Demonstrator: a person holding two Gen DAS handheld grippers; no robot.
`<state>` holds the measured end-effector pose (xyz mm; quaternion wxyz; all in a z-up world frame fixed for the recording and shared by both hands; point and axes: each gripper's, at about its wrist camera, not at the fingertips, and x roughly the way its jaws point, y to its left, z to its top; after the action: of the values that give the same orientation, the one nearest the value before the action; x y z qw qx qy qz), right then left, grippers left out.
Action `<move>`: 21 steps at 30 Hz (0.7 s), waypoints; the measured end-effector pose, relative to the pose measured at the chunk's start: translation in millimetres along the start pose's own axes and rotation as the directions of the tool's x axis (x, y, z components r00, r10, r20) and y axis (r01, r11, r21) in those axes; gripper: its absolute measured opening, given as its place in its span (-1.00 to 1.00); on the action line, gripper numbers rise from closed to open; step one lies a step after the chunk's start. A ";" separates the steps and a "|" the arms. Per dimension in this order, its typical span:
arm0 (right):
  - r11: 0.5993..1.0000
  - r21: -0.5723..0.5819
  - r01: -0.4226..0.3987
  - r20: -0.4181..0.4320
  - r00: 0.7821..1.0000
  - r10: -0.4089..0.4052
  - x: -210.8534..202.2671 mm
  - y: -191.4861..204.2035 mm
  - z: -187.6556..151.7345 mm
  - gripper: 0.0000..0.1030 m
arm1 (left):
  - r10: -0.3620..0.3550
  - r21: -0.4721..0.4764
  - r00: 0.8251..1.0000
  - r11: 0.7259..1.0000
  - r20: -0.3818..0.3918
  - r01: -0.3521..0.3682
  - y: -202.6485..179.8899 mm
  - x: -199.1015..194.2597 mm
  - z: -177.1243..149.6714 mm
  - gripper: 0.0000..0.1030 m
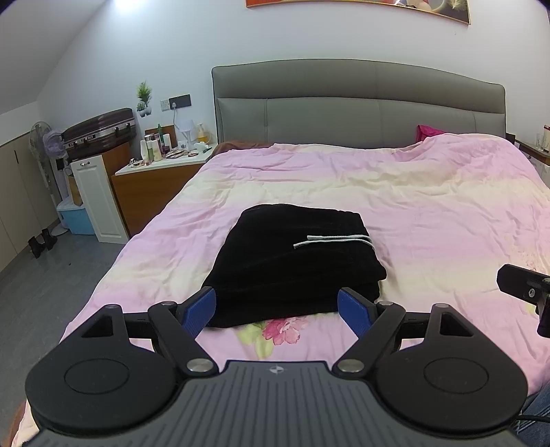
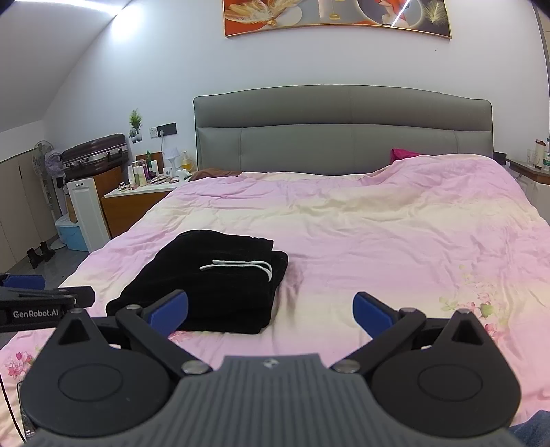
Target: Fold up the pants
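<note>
Bedroom with a grey padded headboard [image 1: 357, 103], one framed picture [image 2: 337, 15] on the wall above it, and one bed covered by a pink and cream floral quilt [image 1: 429, 206]. One pair of black pants [image 1: 292, 264] lies on the quilt, folded into a compact stack of layers, with two white drawstring ends [image 1: 333, 240] resting across its top. One nightstand [image 1: 154, 185] crowded with bottles stands far ahead and to the left of both grippers; one suitcase [image 2: 94, 154] and one standing fan [image 1: 43, 144] lie beyond it.

Left gripper [image 1: 276, 309]: its two blue fingers are spread wide and hold nothing; the folded pants sit just ahead, between the fingertips and slightly beyond them (whether the pads graze the cloth cannot be told).

Right gripper [image 2: 270, 309]: its two blue fingers are likewise spread wide and empty, over bare quilt; the pants lie ahead and to its left, partly behind the left finger, with the left gripper visible at the far left edge.
</note>
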<state>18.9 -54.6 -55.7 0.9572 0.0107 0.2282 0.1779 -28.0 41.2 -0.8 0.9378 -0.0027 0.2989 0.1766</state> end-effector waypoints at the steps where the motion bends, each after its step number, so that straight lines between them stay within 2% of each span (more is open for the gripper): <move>1: 1.000 0.000 0.000 0.000 1.000 0.000 0.0 0.0 -0.1 0.90 | -0.001 0.000 1.000 1.000 0.001 0.001 -0.2 -0.4 0.5 0.83; 21: 1.000 0.005 -0.003 -0.007 1.000 0.003 -3.6 -2.8 -0.1 0.90 | -0.005 0.019 1.000 1.000 0.030 0.005 -4.5 -8.3 -1.1 0.83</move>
<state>16.8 -58.5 -54.5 0.9560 0.0127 0.2321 0.1789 -33.4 34.1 2.5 0.9425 0.0080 0.2866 0.1715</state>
